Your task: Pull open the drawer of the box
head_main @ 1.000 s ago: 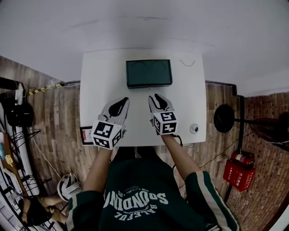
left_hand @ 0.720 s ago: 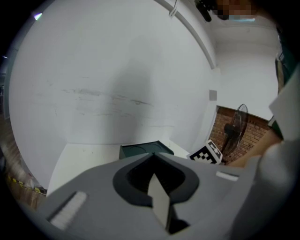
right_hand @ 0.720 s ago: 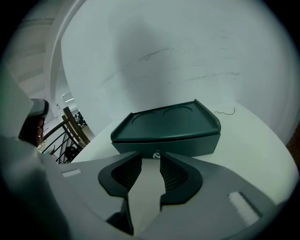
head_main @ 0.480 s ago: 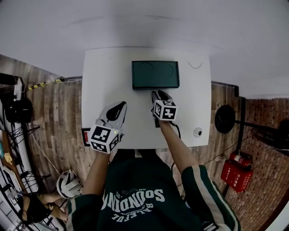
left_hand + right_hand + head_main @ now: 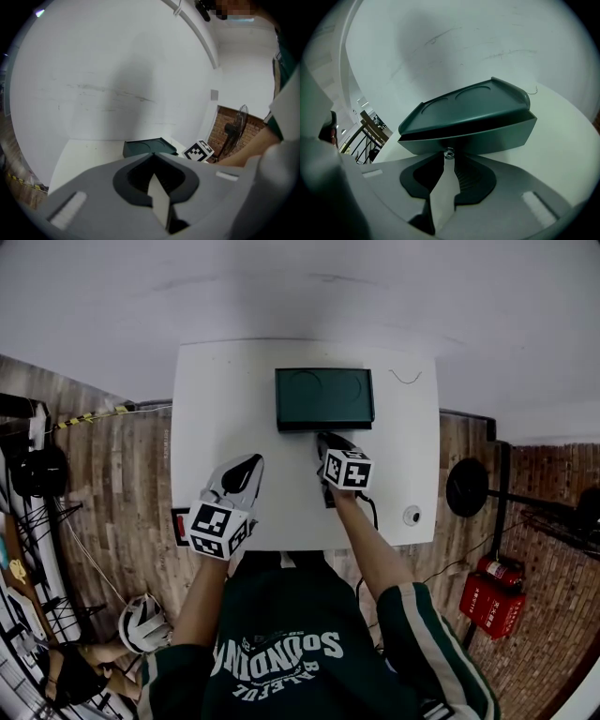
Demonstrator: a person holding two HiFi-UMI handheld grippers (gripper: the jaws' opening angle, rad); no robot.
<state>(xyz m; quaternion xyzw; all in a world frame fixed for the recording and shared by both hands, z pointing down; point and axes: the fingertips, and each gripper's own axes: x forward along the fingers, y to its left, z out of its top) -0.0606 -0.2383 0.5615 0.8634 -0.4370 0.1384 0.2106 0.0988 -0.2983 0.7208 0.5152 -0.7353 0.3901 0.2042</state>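
Note:
A dark green box [image 5: 324, 397] stands at the back middle of the white table [image 5: 206, 409]; its drawer front looks flush with the box. In the right gripper view the box [image 5: 468, 117] fills the middle, with a small metal knob [image 5: 448, 152] on the drawer front. My right gripper [image 5: 325, 439] is at that front, its jaws closing with the knob between the tips [image 5: 448, 157]. My left gripper [image 5: 251, 463] hovers over the table's front left, shut and empty [image 5: 153, 157], with the box [image 5: 147, 146] ahead of it.
A small round object [image 5: 404, 515] lies near the table's front right corner. A flat dark item [image 5: 176, 524] sits at the front left edge. A fan [image 5: 466, 486] and a red extinguisher [image 5: 492, 596] stand on the floor at right, a helmet [image 5: 142, 624] at left.
My right gripper has moved forward from the table's middle up to the box's front. The left gripper has stayed nearly where it was.

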